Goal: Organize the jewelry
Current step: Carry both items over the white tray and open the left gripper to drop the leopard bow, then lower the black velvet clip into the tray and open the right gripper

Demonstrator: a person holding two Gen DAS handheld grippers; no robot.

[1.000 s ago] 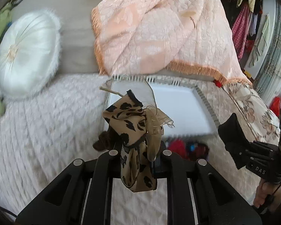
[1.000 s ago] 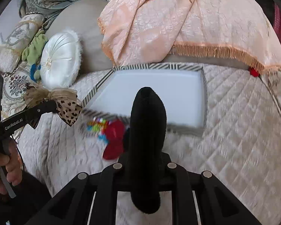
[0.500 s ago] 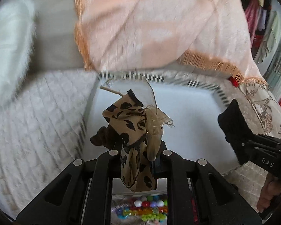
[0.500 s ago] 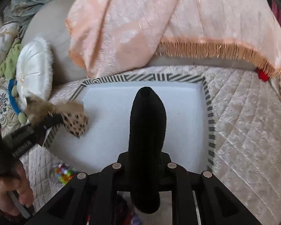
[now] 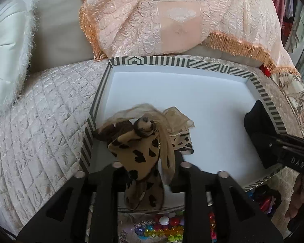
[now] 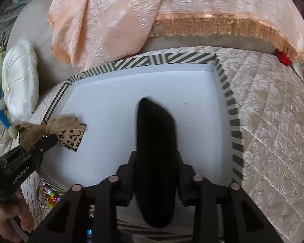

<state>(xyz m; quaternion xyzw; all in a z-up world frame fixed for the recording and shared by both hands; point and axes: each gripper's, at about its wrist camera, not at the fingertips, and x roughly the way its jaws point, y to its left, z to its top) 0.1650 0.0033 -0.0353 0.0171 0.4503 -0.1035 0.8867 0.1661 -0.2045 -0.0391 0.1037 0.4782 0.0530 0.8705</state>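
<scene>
Gripping a bow (image 5: 143, 147) over the tray (image 5: 172, 61), the left hand-held gripper (image 5: 148, 168) stays clamped; the right hand-held gripper (image 6: 155, 162) pinches a black pad (image 6: 155, 141).

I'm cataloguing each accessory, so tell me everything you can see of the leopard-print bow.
The leopard-print bow is soft tan fabric with black spots, layered with sheer beige ribbon and gathered at a brown knotted centre. The left gripper is shut on it from below, holding it crumpled and tilted over the near-left part of the white tray with its striped rim. From the right wrist view one spotted tail hangs over the tray floor; contact is unclear.
</scene>
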